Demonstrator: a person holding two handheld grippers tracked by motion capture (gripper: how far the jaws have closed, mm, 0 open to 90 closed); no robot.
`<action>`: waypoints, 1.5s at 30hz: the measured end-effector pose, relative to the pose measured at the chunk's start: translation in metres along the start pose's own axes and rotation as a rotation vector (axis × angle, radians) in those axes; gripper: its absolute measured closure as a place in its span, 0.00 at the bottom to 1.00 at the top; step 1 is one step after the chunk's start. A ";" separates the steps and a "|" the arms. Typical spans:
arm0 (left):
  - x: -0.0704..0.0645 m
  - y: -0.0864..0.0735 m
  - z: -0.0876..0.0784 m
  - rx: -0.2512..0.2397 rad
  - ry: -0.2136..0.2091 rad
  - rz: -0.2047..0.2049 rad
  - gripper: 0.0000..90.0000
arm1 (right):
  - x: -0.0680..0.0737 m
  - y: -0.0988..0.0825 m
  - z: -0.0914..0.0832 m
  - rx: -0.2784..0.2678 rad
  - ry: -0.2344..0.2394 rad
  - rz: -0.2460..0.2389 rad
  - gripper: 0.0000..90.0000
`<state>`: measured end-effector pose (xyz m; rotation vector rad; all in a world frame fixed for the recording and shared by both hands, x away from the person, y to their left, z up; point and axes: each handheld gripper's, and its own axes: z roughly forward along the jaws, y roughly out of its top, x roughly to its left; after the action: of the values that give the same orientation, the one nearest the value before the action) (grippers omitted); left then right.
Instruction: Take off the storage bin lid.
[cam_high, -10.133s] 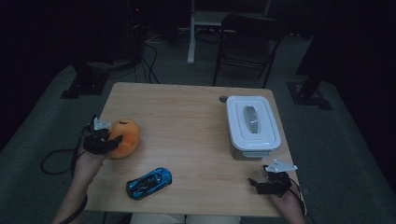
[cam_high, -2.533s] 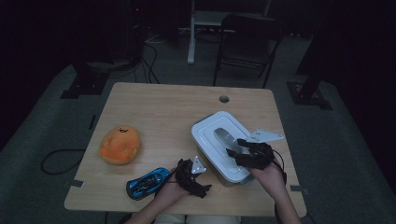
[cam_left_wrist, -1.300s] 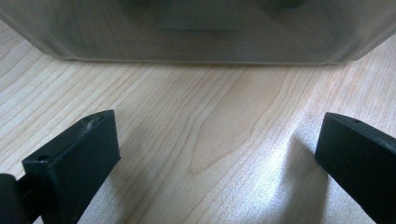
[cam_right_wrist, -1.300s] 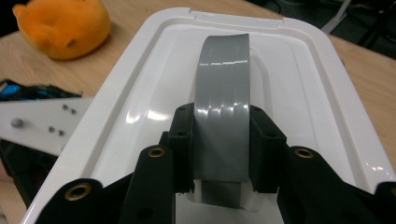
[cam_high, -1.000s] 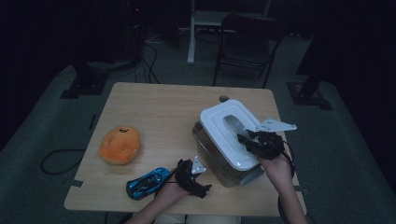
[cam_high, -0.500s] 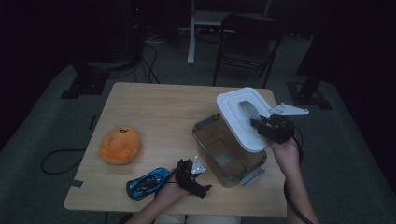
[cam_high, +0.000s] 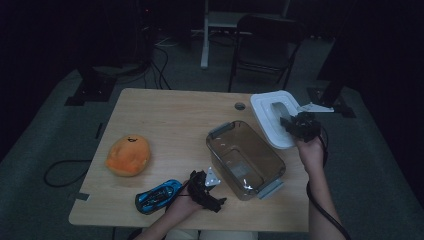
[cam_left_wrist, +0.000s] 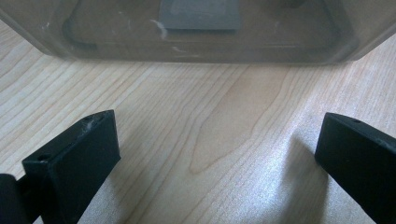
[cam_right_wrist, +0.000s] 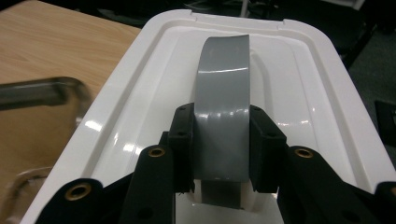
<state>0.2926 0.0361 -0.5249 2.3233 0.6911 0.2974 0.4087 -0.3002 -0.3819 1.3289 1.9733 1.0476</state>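
my right gripper (cam_high: 295, 124) has carried the white plastic lid (cam_high: 270, 117) off the clear brown box (cam_high: 245, 159), clamped on its grey handle (cam_right_wrist: 222, 93); my left gripper (cam_high: 206, 191) gapes empty.

No lettering, label, brand name, number or sign can be read anywhere in this moment. The white lid (cam_right_wrist: 261, 93) and its grey handle (cam_right_wrist: 222, 121) are seen plain and unmarked in the right gripper view. No print is shown on the clear brown container (cam_high: 245, 159), whose wall is seen blank in the left gripper view as well. Dark marks are carried on top of the orange plush toy (cam_high: 128, 155), but they are too small to be made out as characters. The blue toy car (cam_high: 158, 196) is seen too dimly for any writing to be told.
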 end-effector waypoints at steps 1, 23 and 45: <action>0.000 0.000 0.000 0.000 0.000 0.000 0.00 | -0.004 -0.002 0.005 0.009 0.002 0.007 0.75; 0.000 0.000 0.000 -0.001 0.001 0.000 0.00 | -0.011 -0.068 0.088 0.173 -0.008 0.085 0.74; 0.004 0.009 -0.003 -0.036 0.027 -0.052 0.00 | -0.011 -0.080 0.080 0.170 0.109 0.093 0.22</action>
<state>0.2983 0.0345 -0.5163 2.2675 0.7525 0.3153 0.4333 -0.3036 -0.4927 1.4953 2.1393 1.0334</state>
